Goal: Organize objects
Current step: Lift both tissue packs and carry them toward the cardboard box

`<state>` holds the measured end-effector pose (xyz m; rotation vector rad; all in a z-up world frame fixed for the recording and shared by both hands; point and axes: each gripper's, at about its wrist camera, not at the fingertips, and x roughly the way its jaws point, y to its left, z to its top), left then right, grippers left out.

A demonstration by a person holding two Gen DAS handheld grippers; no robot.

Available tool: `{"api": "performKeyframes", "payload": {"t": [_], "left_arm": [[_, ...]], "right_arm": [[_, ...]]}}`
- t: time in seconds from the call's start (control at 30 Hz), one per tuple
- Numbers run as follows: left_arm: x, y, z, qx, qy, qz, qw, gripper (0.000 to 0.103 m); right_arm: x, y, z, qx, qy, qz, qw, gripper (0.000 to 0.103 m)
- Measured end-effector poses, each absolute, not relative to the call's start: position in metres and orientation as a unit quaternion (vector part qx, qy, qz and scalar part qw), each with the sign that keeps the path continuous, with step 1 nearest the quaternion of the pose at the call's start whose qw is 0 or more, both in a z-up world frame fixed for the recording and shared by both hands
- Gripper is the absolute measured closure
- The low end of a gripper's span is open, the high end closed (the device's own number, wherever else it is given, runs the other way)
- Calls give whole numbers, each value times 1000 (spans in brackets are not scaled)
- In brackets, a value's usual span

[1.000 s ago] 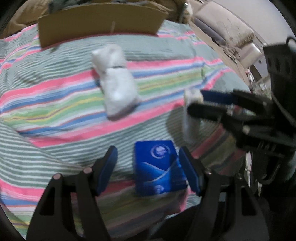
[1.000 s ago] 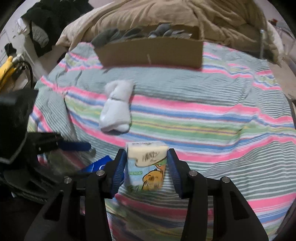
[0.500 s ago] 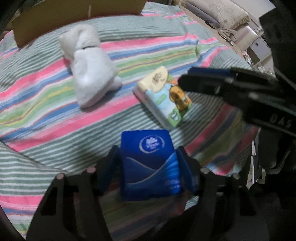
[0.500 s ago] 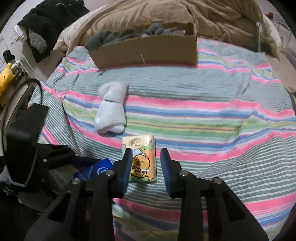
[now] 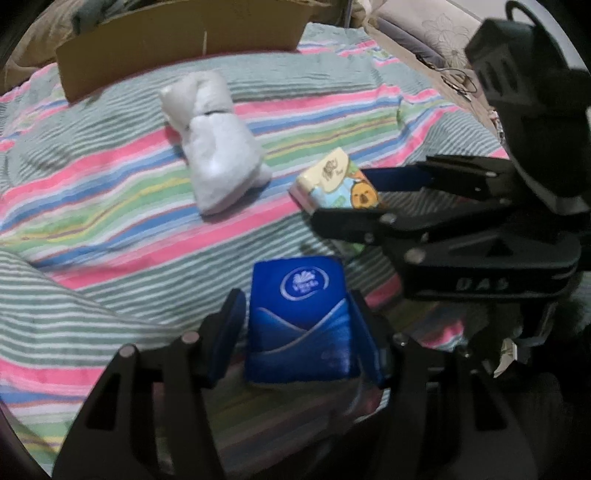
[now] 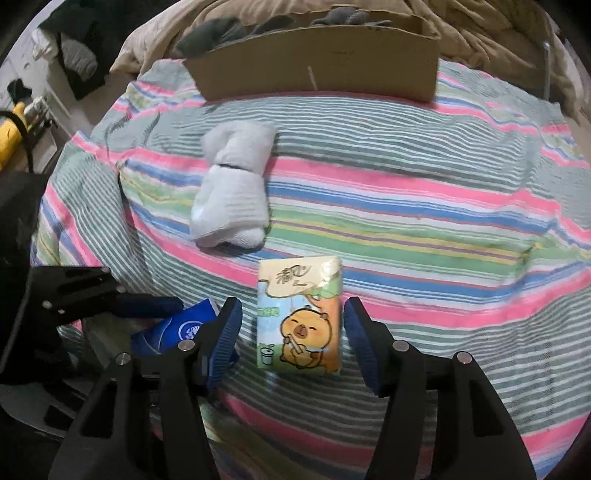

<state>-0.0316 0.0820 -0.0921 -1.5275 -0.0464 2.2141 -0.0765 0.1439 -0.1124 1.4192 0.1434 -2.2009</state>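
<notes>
Left gripper (image 5: 295, 332): jaws closing on dark blue plastic tissue pack (image 5: 301, 321), pads against both its sides. Right gripper (image 6: 291, 332): jaws opening, clear of cartoon-printed yellow tissue pack (image 6: 300, 314) lying between them on striped bedsheet (image 6: 424, 206). Rolled white sock bundle (image 6: 232, 195) beyond, cardboard box (image 6: 317, 70) farther.

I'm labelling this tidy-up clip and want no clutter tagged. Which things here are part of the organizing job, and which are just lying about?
Part of the job:
- blue tissue pack, between the left gripper pads
- cartoon tissue pack, lying between the opening right gripper jaws
- rolled white socks
- cardboard box

Lying about:
- striped bedspread
- beige duvet
- dark clothes
</notes>
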Motion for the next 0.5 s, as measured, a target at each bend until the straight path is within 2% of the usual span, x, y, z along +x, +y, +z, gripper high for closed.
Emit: {"api": "performKeyframes", "payload": {"t": [0.03, 0.07, 0.5], "left_arm": [[-32, 80, -91, -552, -19, 803, 222, 45], [-32, 78, -90, -550, -22, 805, 220, 45], [-40, 64, -69, -516, -49, 830, 204, 48]], "right_arm": [[-75, 142, -115, 522, 64, -811, 254, 47], [-75, 140, -116, 522, 69, -812, 252, 55], [-81, 156, -78, 483, 53, -837, 251, 55]]}}
